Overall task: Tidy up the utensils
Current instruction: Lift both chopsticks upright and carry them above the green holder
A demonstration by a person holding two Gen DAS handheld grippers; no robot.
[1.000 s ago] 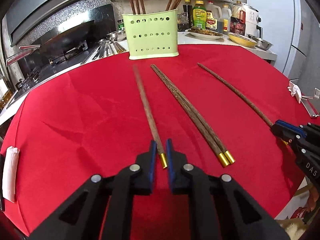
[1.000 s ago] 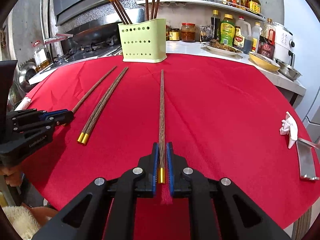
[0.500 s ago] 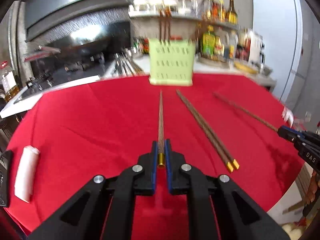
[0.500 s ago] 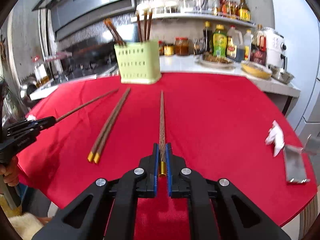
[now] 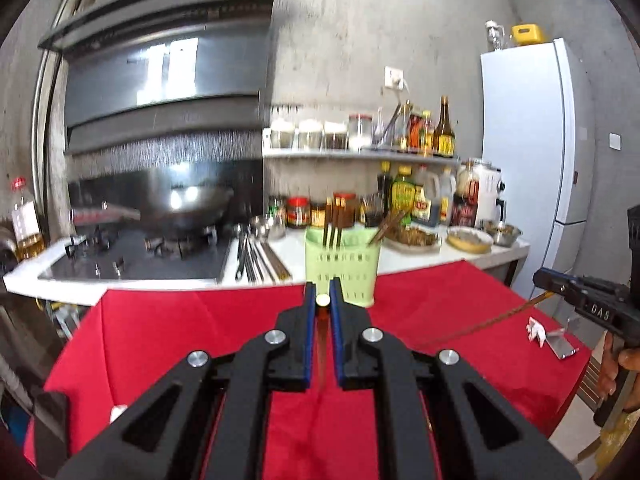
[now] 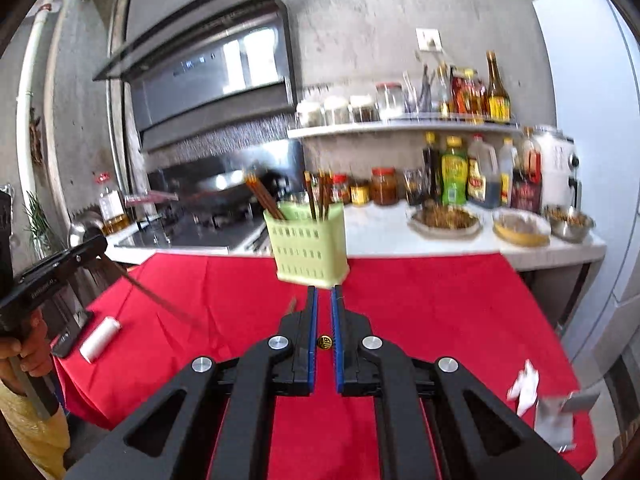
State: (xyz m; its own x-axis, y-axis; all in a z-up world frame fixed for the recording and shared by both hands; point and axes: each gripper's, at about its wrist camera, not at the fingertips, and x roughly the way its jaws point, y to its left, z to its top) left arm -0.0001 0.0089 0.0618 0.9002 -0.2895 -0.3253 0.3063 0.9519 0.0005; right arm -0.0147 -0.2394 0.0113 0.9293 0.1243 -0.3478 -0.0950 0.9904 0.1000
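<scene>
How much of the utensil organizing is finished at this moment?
Done: several chopsticks stand in the green holder. In hand: the left hand-held gripper and the right hand-held gripper each clamp one chopstick, tips hanging toward the red cloth. Left: dropping both in; a further pair is not visible now.

- The right tool (image 5: 596, 310), seen at the right edge of the left wrist view, carries white letters "DAS" on its black side; anything beyond those letters cannot be made out.
- The left tool (image 6: 52, 276), at the left edge of the right wrist view, bears a line of small white print, too blurred to read.
- The bottles (image 6: 454, 172) on the far surface have coloured labels, none legible.
- The chopstick's gold end cap (image 6: 325, 342) shows an embossed emblem, unreadable.
</scene>
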